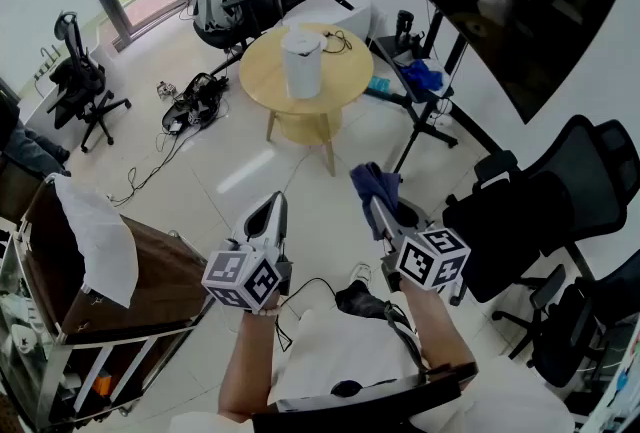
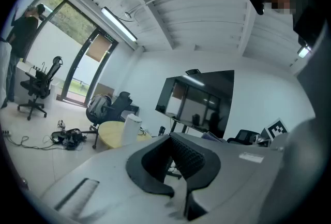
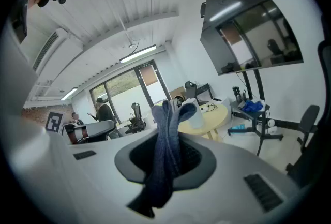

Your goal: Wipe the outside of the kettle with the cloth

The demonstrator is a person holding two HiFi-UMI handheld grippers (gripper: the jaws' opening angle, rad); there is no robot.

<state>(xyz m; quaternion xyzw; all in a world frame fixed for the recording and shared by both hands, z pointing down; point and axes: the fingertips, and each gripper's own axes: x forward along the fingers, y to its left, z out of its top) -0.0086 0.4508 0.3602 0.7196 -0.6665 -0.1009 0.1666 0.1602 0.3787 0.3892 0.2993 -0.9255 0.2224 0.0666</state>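
Head view steep down; L/R gripper views fwd; share far table (image 1: 260, 76).

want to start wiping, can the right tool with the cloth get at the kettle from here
Probably not yet: the right tool, shut on the cloth, is far short of the kettle on the round table. Only open floor lies between, so stepping closer should do.

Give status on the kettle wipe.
Done: the cloth is clamped in the right gripper. In hand: no contact yet. The kettle stands on the round table across the floor, and the left gripper is shut and empty. Left: approach, then all the wiping.
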